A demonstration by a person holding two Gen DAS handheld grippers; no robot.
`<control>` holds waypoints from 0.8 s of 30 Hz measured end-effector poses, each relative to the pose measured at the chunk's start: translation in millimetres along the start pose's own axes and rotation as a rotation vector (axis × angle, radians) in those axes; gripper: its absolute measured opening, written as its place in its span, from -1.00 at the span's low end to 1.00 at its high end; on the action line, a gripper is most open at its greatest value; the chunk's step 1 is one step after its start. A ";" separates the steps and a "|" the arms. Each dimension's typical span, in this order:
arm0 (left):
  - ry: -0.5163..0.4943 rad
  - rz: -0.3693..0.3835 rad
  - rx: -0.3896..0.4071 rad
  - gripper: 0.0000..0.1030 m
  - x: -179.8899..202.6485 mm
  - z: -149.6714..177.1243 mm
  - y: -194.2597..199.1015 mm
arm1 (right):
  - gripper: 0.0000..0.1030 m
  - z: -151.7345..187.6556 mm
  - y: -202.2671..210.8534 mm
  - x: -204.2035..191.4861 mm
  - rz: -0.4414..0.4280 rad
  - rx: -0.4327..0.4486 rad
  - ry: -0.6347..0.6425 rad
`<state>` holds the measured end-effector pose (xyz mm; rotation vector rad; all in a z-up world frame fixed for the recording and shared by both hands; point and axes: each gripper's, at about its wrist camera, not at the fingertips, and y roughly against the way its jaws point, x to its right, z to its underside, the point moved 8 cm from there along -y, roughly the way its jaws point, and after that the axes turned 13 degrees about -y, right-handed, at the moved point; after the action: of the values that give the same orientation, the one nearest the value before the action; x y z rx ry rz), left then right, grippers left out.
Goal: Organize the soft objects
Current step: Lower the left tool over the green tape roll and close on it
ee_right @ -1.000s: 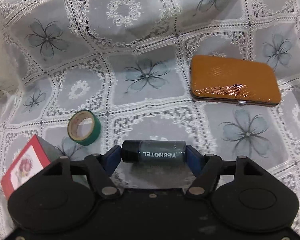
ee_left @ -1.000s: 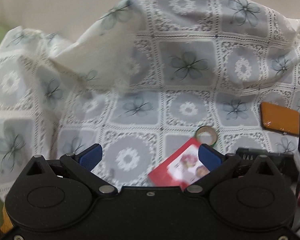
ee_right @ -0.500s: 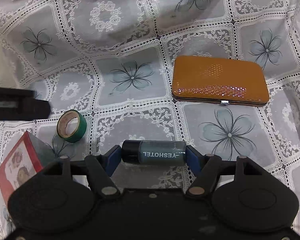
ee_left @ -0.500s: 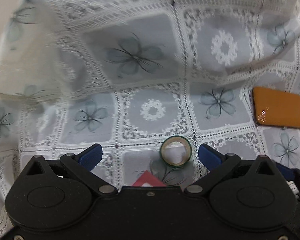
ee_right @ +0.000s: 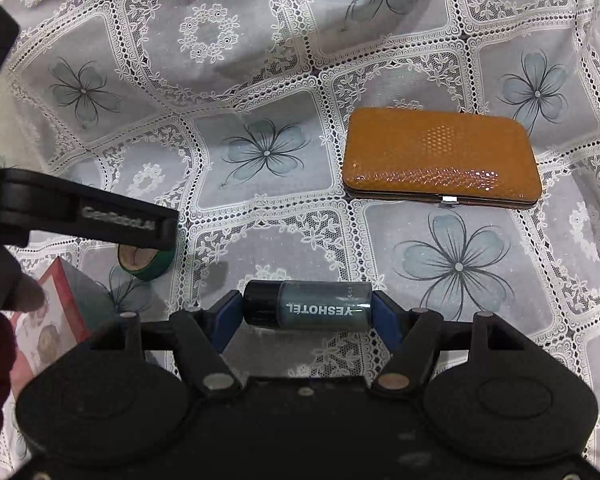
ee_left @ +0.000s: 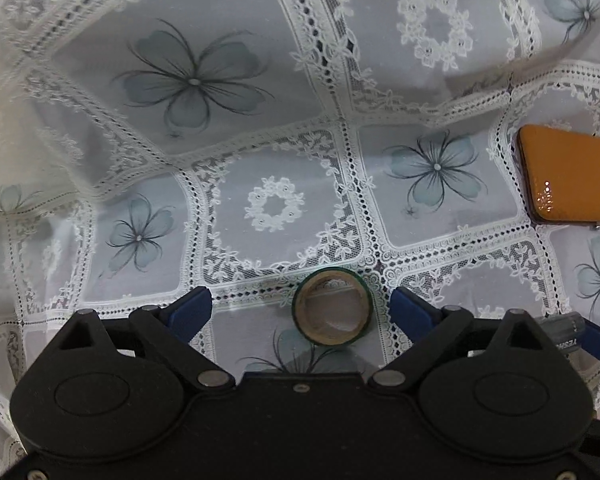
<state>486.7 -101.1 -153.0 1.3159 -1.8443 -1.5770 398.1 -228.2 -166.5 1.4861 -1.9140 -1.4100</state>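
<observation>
1. Closing in now: left gripper [ee_left: 300, 306] points down at the lace tablecloth [ee_left: 440, 52], jaws wide but narrowing, w/ the green tape roll [ee_left: 331, 306] between the blue pads; neither pad touches it yet.
2. Tape roll lies on its side on the cloth, cardboard core facing the left wrist cam, nearer the right-hand pad than the other.
3. Right gripper [ee_right: 307, 308] is clamped on a small dark bottle [ee_right: 307, 309], held crosswise end to end, black cap to the left, "YESHOTEL" printed on it, reading upside down.
4. Orange case [ee_right: 440, 156] lies flat on the cloth, clasp edge toward the right wrist cam, well apart from the tape and beyond the bottle to the right.
5. Red-and-white box [ee_right: 56, 320] sits at lower left in the right wrist view, near the tape, partly hidden by a hand [ee_right: 4, 292] and the left gripper's black body.
6. Cloth rises in folds at the back & sides.
</observation>
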 end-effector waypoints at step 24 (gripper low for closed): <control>0.081 0.112 -0.031 -0.09 -6.0 4.1 -13.6 | 0.33 -4.1 1.2 2.1 0.001 -0.002 -0.015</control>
<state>491.9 -93.0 -164.9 1.2222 -1.8040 -1.4674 399.7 -232.1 -164.2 1.4771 -1.9211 -1.4261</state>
